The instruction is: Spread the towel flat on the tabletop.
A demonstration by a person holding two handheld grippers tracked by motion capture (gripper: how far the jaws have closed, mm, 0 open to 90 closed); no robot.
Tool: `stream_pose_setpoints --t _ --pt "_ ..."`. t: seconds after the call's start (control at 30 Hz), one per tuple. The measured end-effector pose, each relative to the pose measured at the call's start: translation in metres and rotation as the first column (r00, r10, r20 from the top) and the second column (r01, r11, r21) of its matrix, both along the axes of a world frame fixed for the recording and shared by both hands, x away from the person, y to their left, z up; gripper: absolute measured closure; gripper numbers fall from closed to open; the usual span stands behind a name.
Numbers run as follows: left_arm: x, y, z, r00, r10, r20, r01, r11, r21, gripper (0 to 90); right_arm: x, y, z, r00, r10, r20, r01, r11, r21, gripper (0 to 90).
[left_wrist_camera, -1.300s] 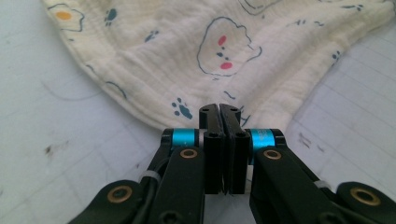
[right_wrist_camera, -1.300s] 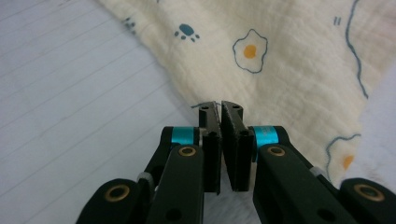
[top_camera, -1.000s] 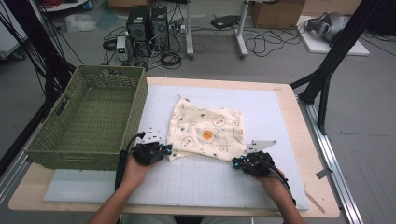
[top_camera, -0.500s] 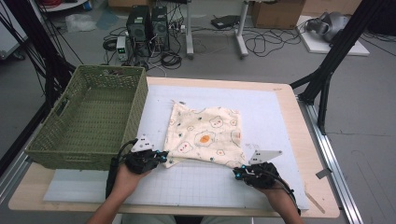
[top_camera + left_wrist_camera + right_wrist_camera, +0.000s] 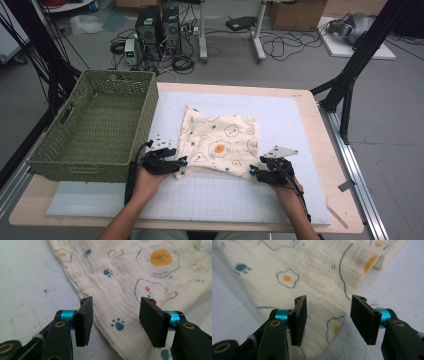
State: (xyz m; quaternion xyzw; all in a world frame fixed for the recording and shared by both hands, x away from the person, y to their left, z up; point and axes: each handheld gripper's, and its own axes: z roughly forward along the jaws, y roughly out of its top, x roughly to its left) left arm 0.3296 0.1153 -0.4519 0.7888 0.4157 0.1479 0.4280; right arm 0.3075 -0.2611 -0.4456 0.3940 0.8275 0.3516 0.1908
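Cloth: a cream cloth (image 5: pixel 220 145) printed with fried eggs and blue paw prints is laid flat on the white gridded mat (image 5: pixel 300 125), just right of the basket and nearer the person's edge of the table
Cloth edge: the near corners are seen lying at the two grippers, the left one by the left gripper, the right one by the right gripper; a small fold is seen at the far end in the right gripper view
Left gripper: the left gripper (image 5: pixel 115 320) is held low over the near left corner; its jaws have just been opening and are parted, the cloth lies between them but is not pressed by the pads (image 5: pixel 86 315)
Right gripper: the right gripper (image 5: pixel 328 320) is held at the near right corner; its jaws have just been opening too, they stand apart, cloth edge is seen between them, unpinched
Basket: a green woven basket (image 5: pixel 50 160) is set on the table's left side, just beside the cloth
Table: a wooden table (image 5: pixel 340 210) is covered by the mat
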Motion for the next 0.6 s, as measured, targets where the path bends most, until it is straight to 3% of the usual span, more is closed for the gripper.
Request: stream_pose_setpoints --t 0.07,0.1,0.13,0.17,0.2,0.23,0.33,0.4,0.5,0.6 --pt "0.002 -0.003 0.001 0.9999 0.008 0.012 -0.008 0.9999 0.015 46.3 0.004 -0.001 -0.002 1.0 0.003 -0.003 -0.003 1.0 0.019 46.3" --pt "0.003 -0.004 0.001 0.9999 -0.001 0.01 0.001 0.9995 0.032 54.4 0.005 -0.001 -0.003 0.9997 0.014 -0.021 -0.013 0.999 0.046 55.3" --pt "0.003 -0.005 0.001 0.9996 0.003 0.027 -0.004 0.9986 0.053 54.4 0.005 -0.001 -0.003 0.9997 0.014 -0.021 -0.013 0.999 0.046 55.3" --pt "0.005 -0.005 0.002 0.998 -0.024 0.059 0.018 0.9955 0.093 78.5 0.005 -0.001 -0.002 0.9993 0.022 -0.032 -0.02 0.998 0.064 78.4" --pt "0.005 -0.005 0.002 0.998 -0.024 0.059 0.018 0.9955 0.093 86.4 0.005 -0.001 -0.002 0.9993 0.022 -0.032 -0.02 0.998 0.064 78.4" --pt "0.008 -0.005 0.001 0.9987 -0.021 0.047 0.017 0.997 0.075 86.4 0.006 0.0 -0.001 0.9983 0.043 -0.039 -0.04 0.997 0.067 84.3" --pt "0.016 -0.004 0.004 0.9992 0.009 0.039 -0.012 0.9973 0.073 87.6 0.009 0.003 0.001 0.9982 0.04 -0.044 -0.038 0.998 0.047 86.2" --pt "0.024 -0.003 0.004 0.9978 0.051 0.043 -0.053 0.9971 0.055 87.6 0.016 0.001 0.0 0.9999 -0.005 -0.013 0.006 1.0 0.03 86.2" --pt "0.034 -0.004 0.006 0.9958 0.078 0.049 -0.08 0.9957 0.047 87.6 0.02 0.0 -0.001 0.9997 -0.025 0.009 0.025 0.999 0.022 86.1" --pt "0.046 -0.007 0.006 0.9926 0.108 0.057 -0.11 0.993 0.042 87.6 0.027 0.001 -0.001 0.9955 -0.074 0.059 0.075 0.997 -0.004 86.0"
